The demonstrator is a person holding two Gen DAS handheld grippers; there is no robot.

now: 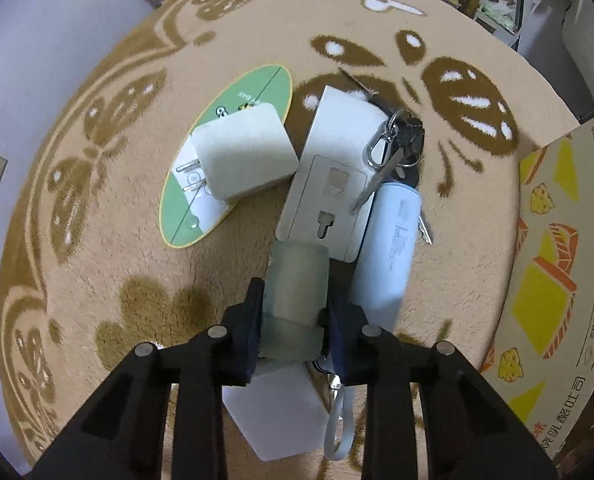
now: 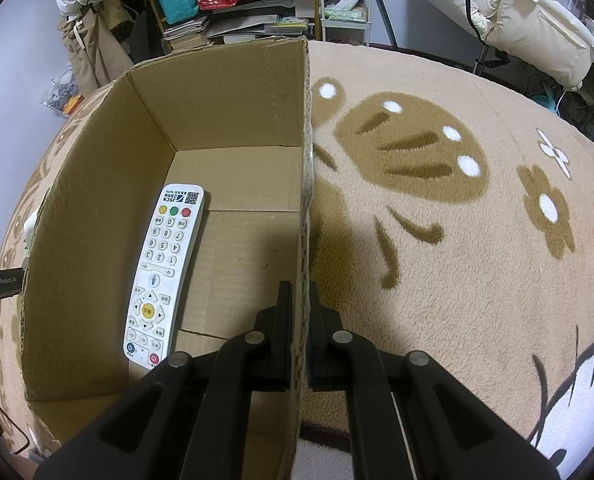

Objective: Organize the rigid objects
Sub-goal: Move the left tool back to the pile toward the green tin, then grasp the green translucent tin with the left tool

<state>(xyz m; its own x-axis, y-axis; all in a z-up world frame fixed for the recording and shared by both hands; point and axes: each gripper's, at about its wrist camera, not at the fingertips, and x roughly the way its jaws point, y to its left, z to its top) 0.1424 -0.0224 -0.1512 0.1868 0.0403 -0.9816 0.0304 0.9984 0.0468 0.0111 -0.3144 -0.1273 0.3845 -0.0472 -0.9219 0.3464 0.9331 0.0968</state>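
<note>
left gripper (image 1: 295, 312) clamped on a pale translucent case (image 1: 295, 280), held over the carpet (image 1: 97, 240) | ahead: white plug (image 1: 243, 152) on a green oval card (image 1: 225, 152), socket plate (image 1: 329, 184), keys (image 1: 397, 140), cylinder (image 1: 393, 248) | remote (image 2: 165, 272) lies inside the cardboard box (image 2: 97, 240) (buttons up) | right gripper (image 2: 299, 320) pinches the box's right wall
</note>
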